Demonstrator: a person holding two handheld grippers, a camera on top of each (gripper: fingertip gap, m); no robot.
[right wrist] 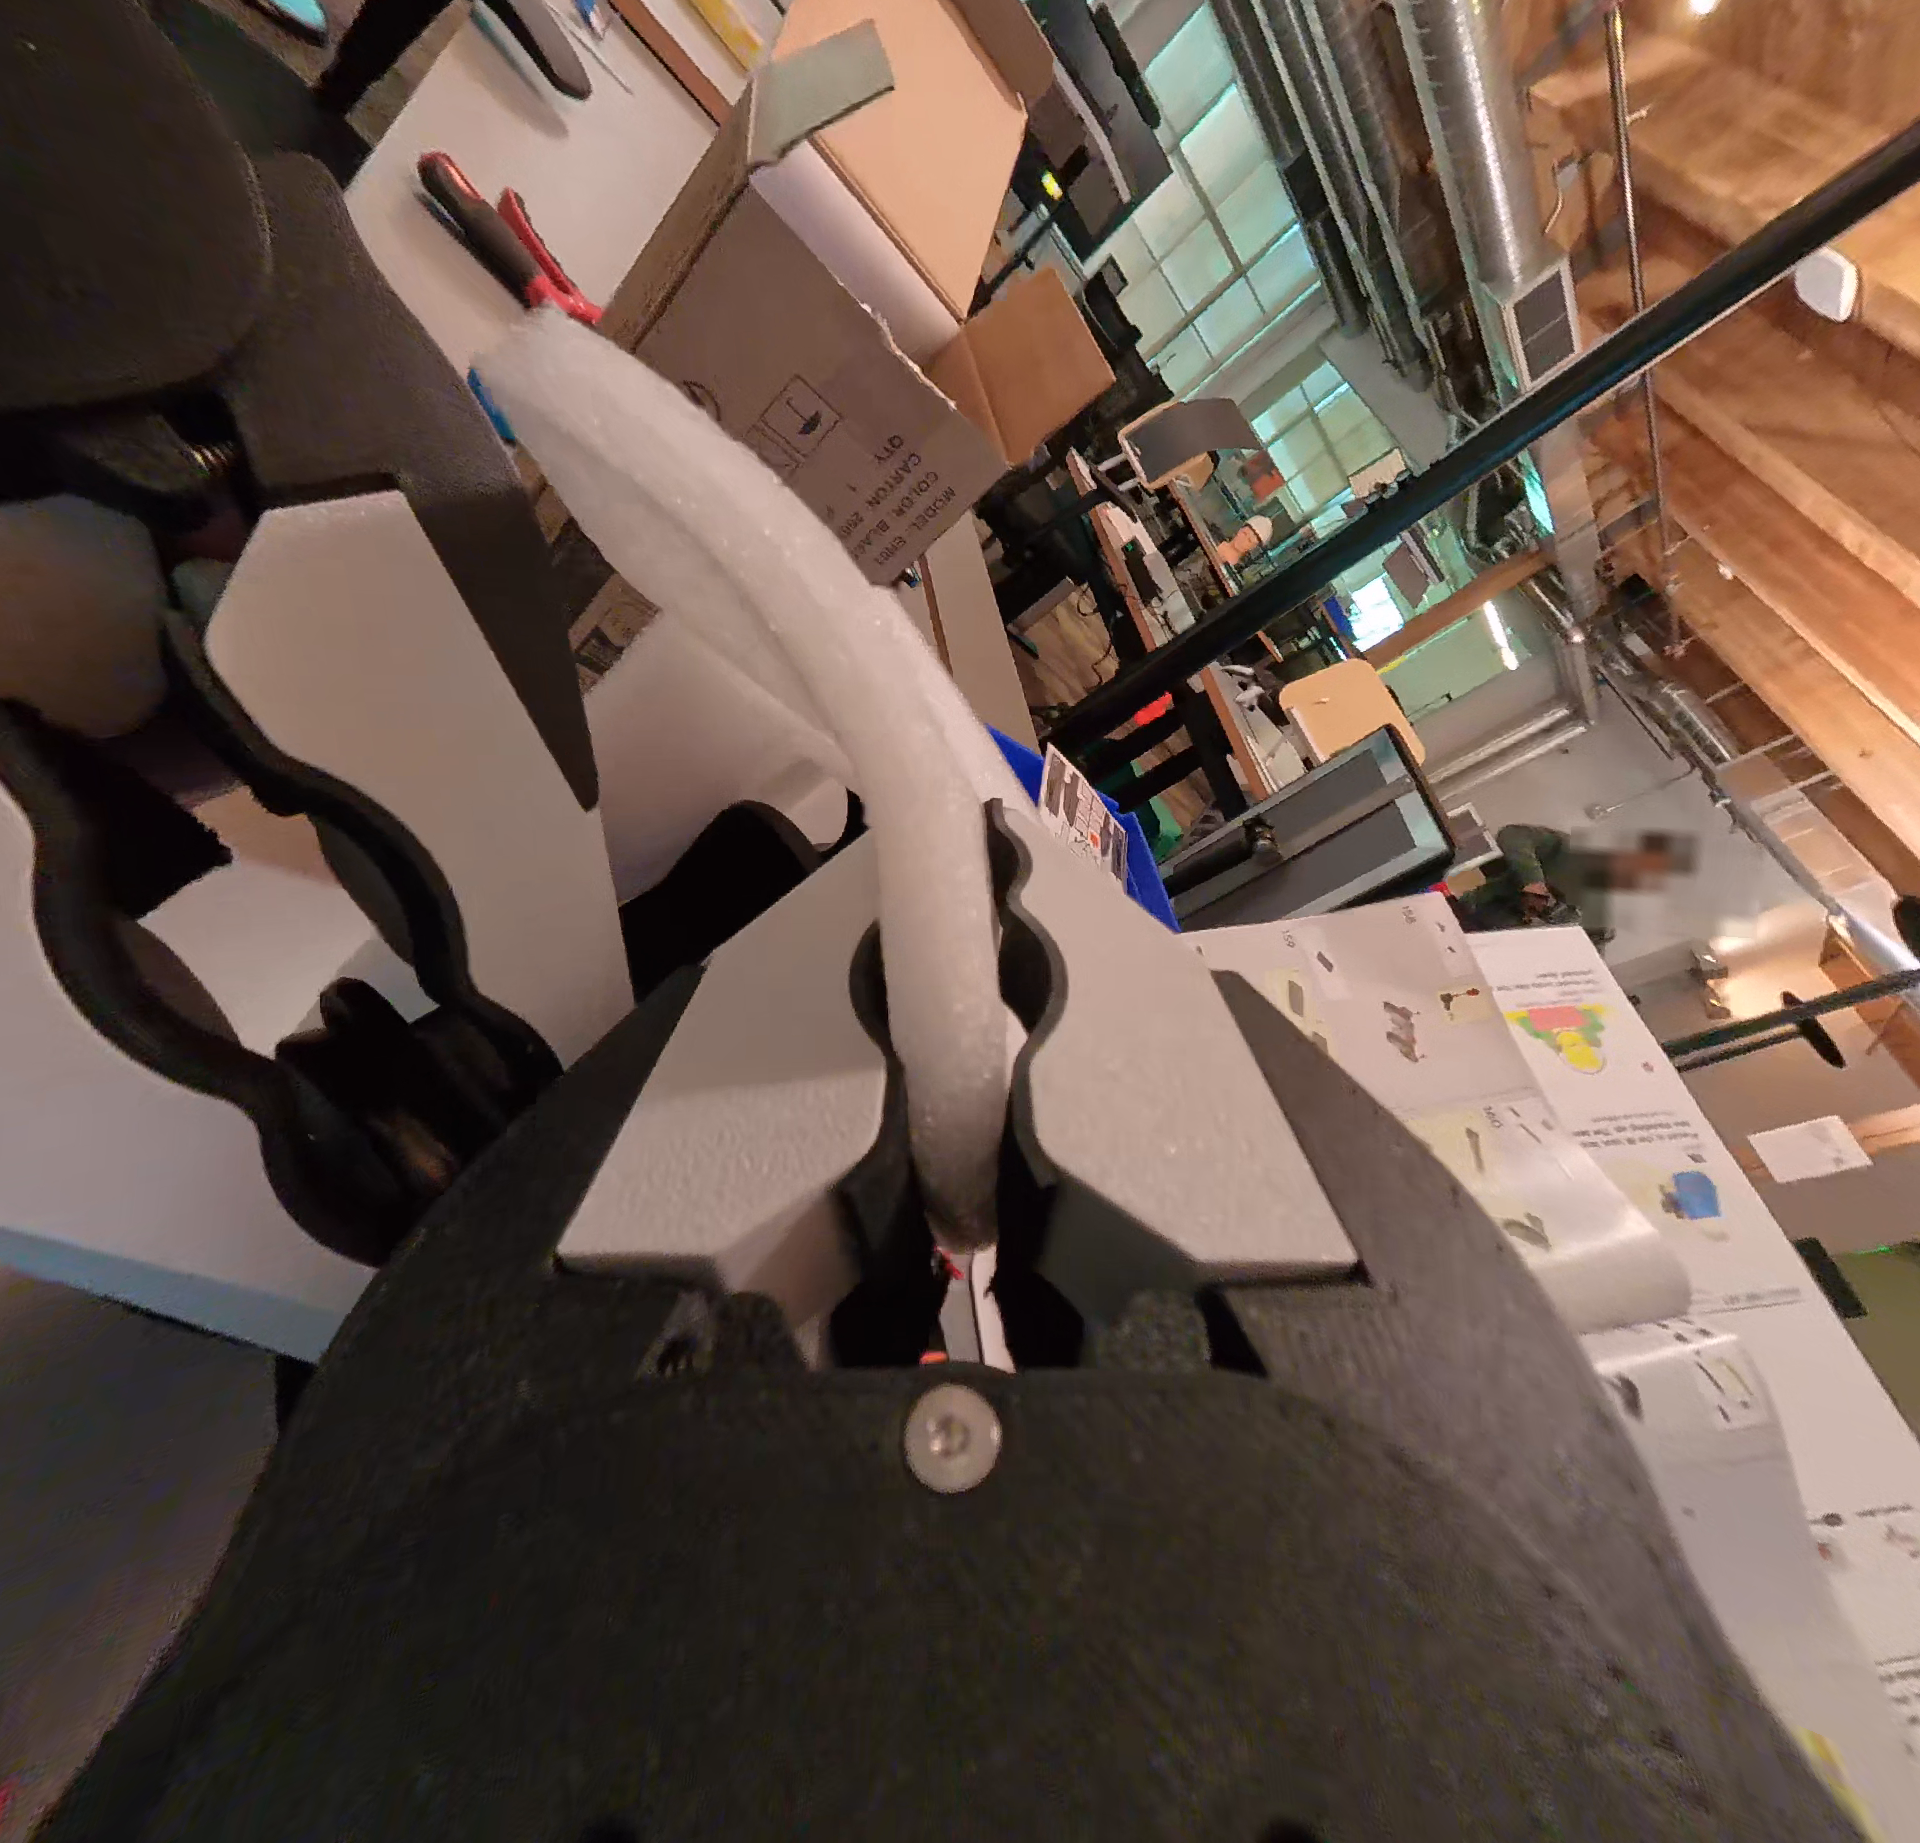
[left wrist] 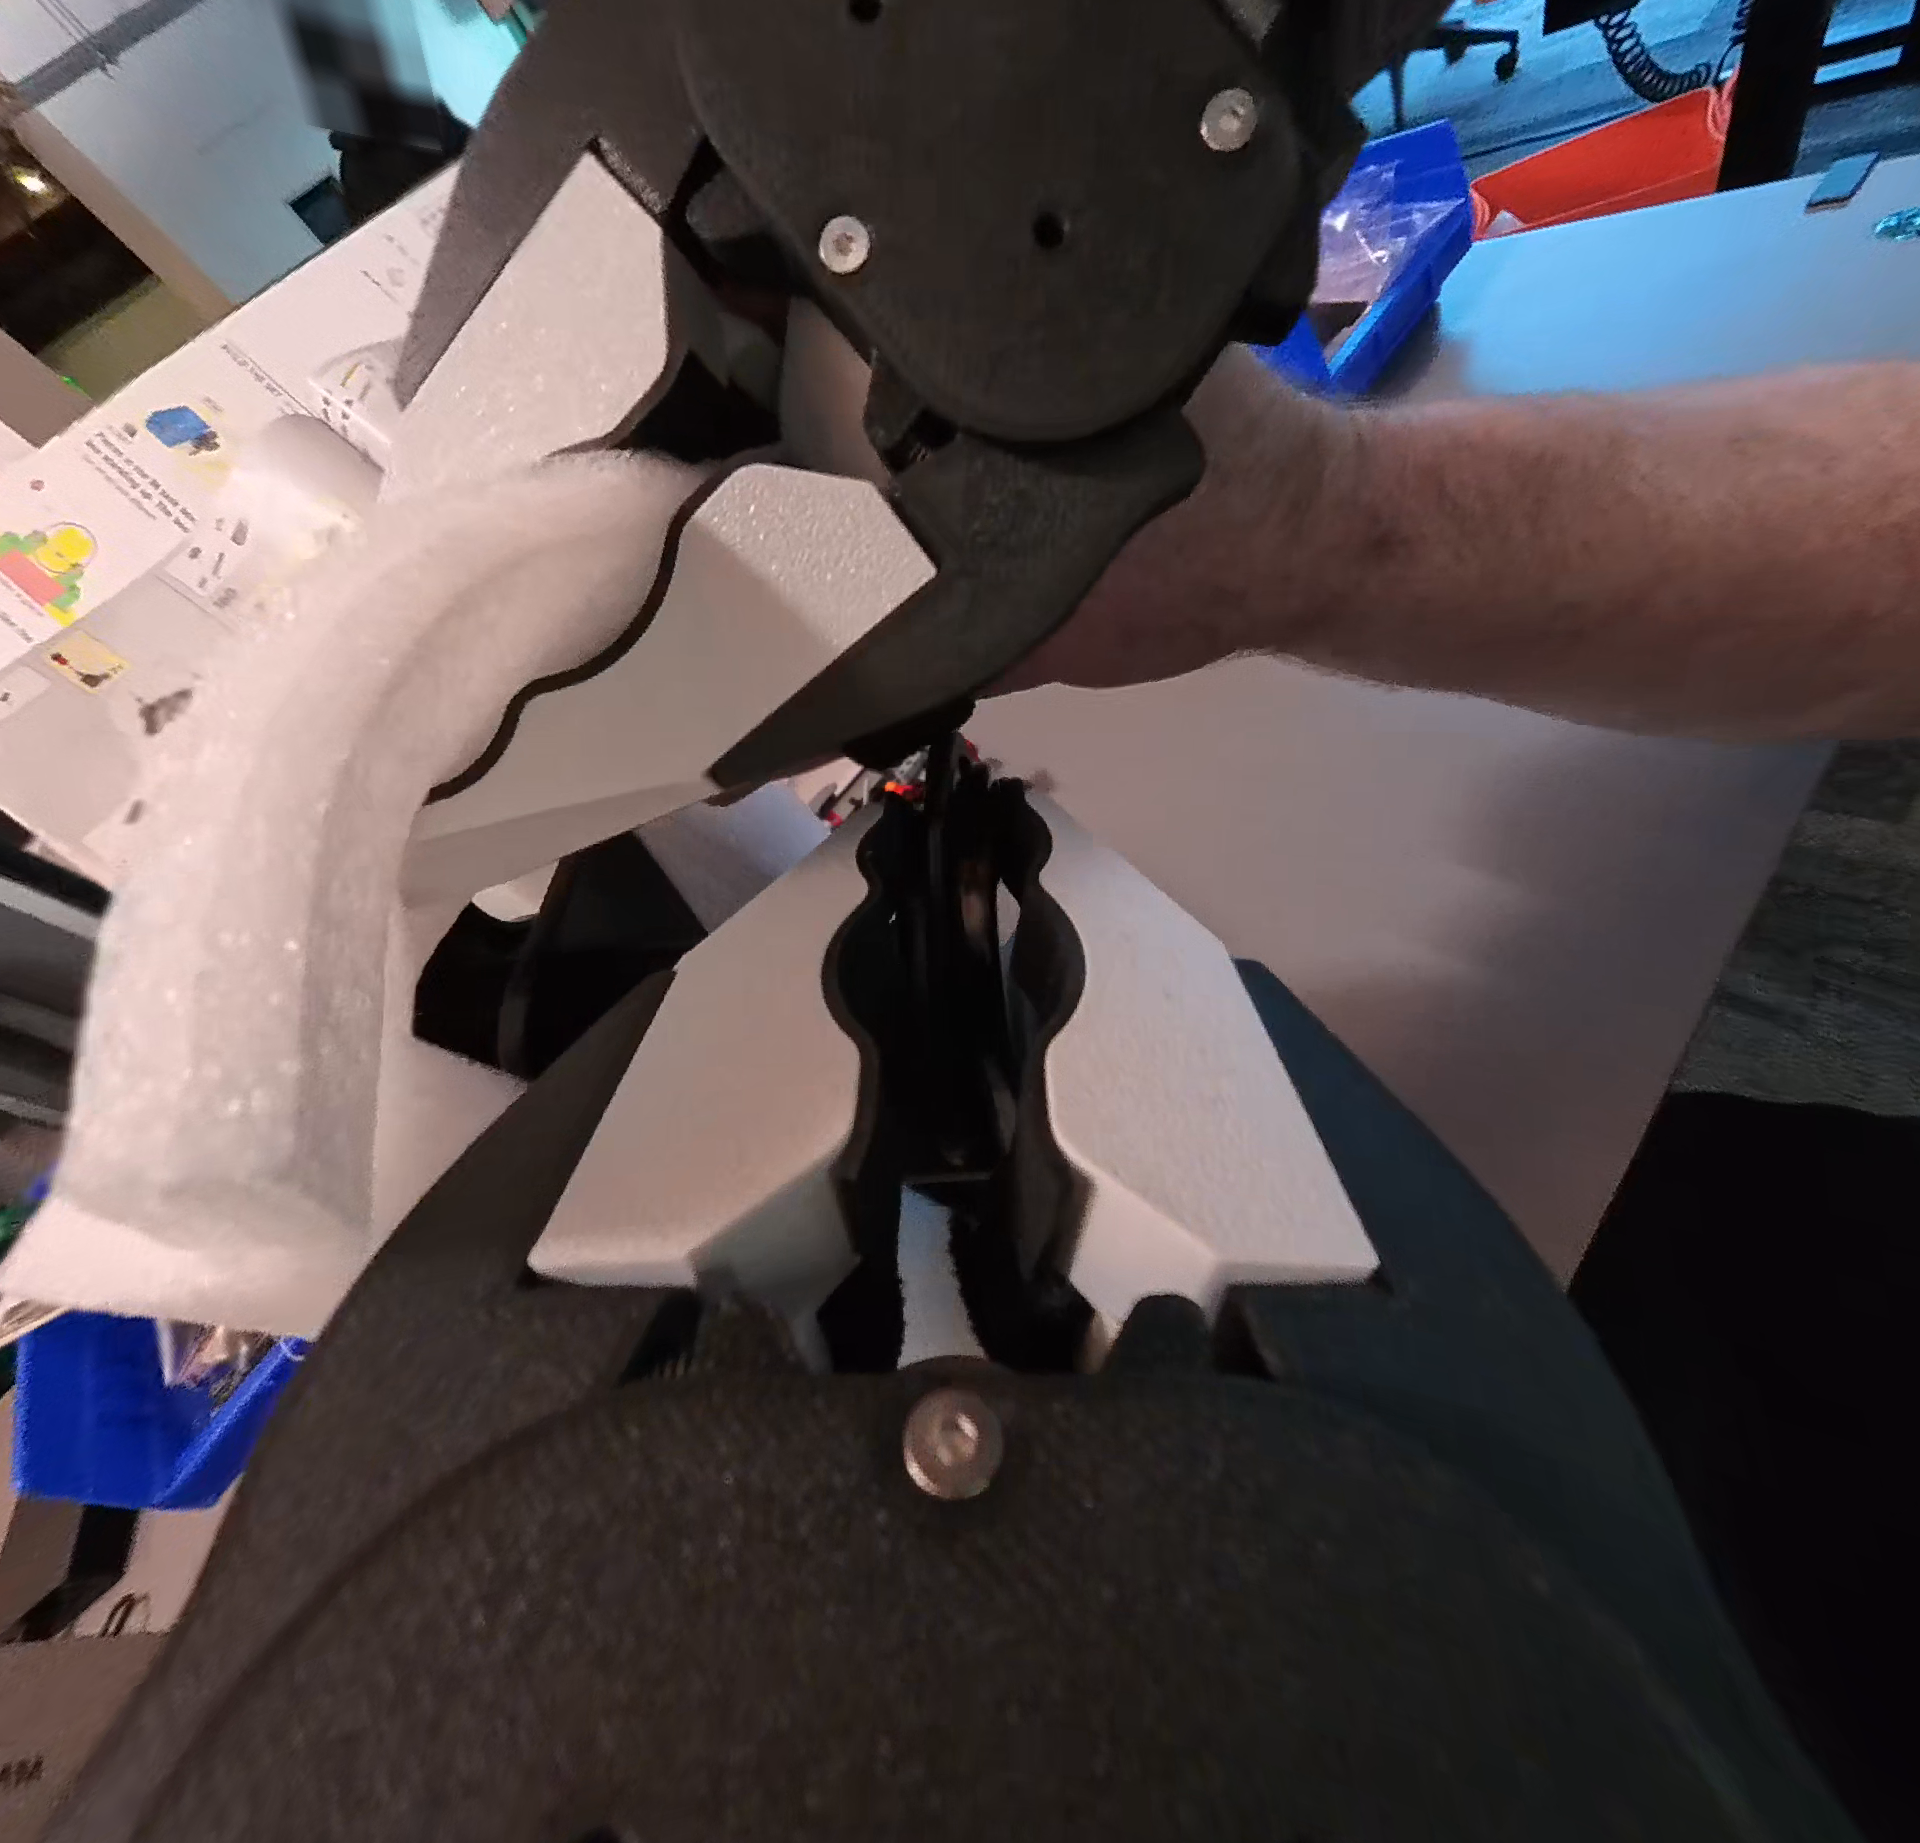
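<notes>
Pinching a dark bundle [left wrist: 940, 1024] with small red flecks, the left tongs [left wrist: 951, 837] are drawn narrow, their pale pads pressed on it from both sides; what the bundle is cannot be told. The right tongs [right wrist: 935, 858] are likewise nearly closed, clamped on a strip of white foam sheet [right wrist: 748, 546] that runs deep into the notch between the pads. Both holds look firm, the foam seated well back, not at the tips.

The two tools are crowded together above the table [left wrist: 1351, 858]. The foam arches up from the right tongs and droops over the near side of the left one, touching or almost touching it. The person's forearm [left wrist: 1507, 546] reaches in behind the right tool.

Beyond the tools, printed instruction sheets [right wrist: 1507, 1045] with coloured pictures lie on the table. A blue bin [left wrist: 1392, 235] sits by the forearm. An open cardboard box [right wrist: 810, 391] and red-handled pliers [right wrist: 520, 245] lie farther off. The loose foam hides part of the sheets.
</notes>
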